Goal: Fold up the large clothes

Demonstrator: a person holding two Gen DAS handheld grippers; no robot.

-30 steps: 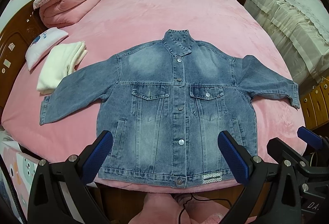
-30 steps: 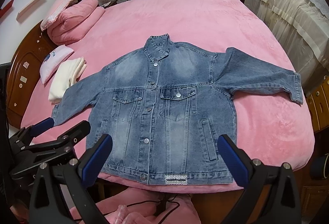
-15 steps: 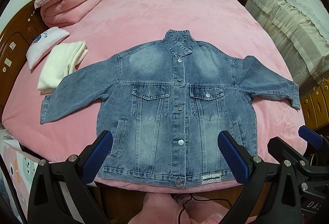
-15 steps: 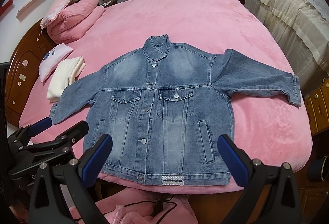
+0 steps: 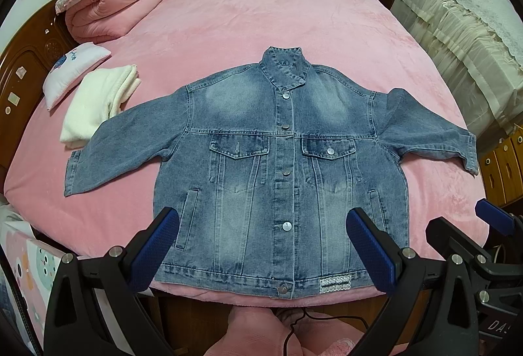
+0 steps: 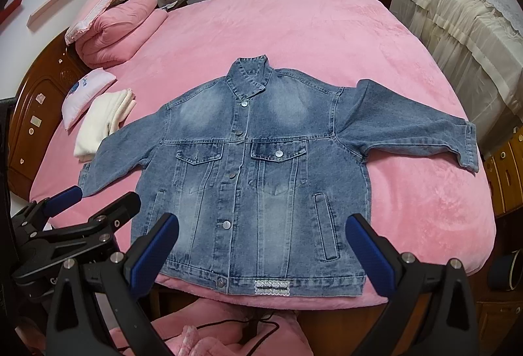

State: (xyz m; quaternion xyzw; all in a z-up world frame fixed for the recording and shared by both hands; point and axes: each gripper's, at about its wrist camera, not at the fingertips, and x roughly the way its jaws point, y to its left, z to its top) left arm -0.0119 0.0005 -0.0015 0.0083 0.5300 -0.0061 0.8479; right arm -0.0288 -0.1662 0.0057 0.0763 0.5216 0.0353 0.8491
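Note:
A blue denim jacket lies flat and buttoned, front up, on the pink bed, both sleeves spread out and the hem at the near edge. It also shows in the right wrist view. My left gripper is open and empty, held above the hem. My right gripper is open and empty, above the hem a little to the right. Each gripper shows at the edge of the other's view: the right gripper and the left gripper.
A folded white garment and a small pillow lie at the bed's left side, with a rolled pink quilt behind. A wooden headboard is on the left. A covered cabinet stands on the right.
Both grippers have shifted only slightly; the jacket has not moved, and both stay open.

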